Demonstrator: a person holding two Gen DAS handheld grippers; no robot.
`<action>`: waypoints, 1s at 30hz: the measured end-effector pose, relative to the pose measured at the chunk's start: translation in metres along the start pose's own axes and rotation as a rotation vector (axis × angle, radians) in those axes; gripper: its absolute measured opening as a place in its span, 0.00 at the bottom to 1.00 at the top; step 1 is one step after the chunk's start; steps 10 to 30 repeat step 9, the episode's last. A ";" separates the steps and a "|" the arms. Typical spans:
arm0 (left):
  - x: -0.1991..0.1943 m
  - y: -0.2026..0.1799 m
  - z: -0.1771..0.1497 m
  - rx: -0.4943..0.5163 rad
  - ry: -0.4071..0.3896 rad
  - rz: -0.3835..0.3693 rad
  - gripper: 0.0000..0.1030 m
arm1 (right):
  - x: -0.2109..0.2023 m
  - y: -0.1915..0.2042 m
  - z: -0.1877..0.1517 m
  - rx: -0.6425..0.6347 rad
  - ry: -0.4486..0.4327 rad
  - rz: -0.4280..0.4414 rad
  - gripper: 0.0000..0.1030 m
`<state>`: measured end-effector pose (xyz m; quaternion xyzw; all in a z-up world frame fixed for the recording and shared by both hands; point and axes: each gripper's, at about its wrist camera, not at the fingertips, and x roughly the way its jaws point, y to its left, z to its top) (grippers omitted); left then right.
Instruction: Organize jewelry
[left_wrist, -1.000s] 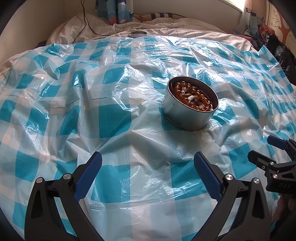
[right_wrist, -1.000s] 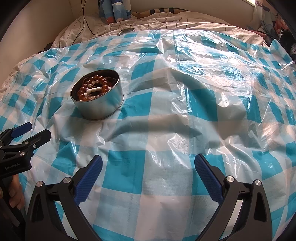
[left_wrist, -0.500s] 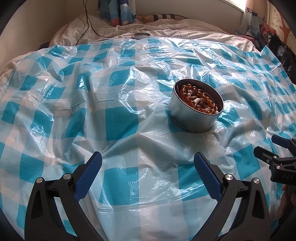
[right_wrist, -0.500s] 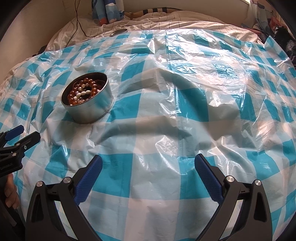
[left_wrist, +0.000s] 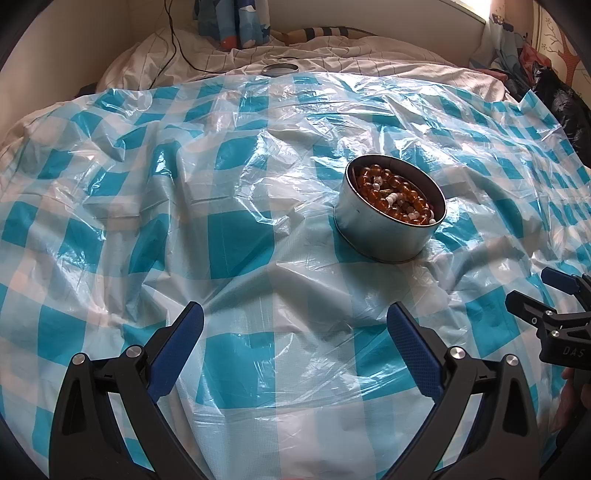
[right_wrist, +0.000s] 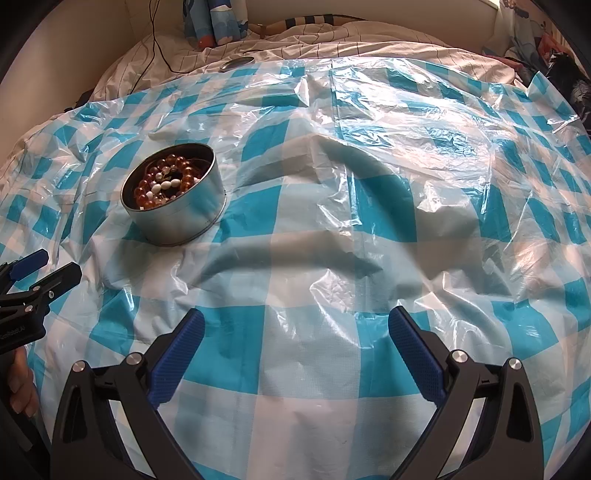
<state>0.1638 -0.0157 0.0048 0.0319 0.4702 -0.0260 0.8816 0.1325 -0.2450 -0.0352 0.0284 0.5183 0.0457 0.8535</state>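
A round metal tin (left_wrist: 384, 232) stands upright on a blue-and-white checked plastic sheet (left_wrist: 236, 236) spread over a bed. It holds amber and white bead jewelry (left_wrist: 397, 199). The tin also shows in the right wrist view (right_wrist: 184, 218), with the beads (right_wrist: 166, 182) inside. My left gripper (left_wrist: 295, 332) is open and empty, short of the tin and to its left. My right gripper (right_wrist: 295, 332) is open and empty, short of the tin and to its right. Each gripper shows at the edge of the other's view: the right one (left_wrist: 543, 295), the left one (right_wrist: 40, 266).
The tin's metal lid (left_wrist: 279, 68) lies on the striped white bedding (left_wrist: 332, 55) beyond the sheet, with a black cable (left_wrist: 177, 40) near it. It also shows in the right wrist view (right_wrist: 236, 63). Dark bags and clothes (left_wrist: 565, 99) lie at the far right.
Both grippers have drifted slightly, so the tin shifts a little in each view. Both stay open and empty. The tin and beads have not moved.
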 end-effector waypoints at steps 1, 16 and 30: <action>0.000 0.000 0.000 0.001 0.000 0.000 0.93 | 0.000 0.002 0.000 -0.001 0.000 0.000 0.93; 0.000 0.000 0.000 0.000 0.001 0.000 0.93 | 0.000 0.004 -0.001 -0.002 0.004 0.001 0.93; 0.000 0.000 0.000 0.000 0.001 0.000 0.93 | 0.000 0.004 -0.001 -0.002 0.004 0.001 0.93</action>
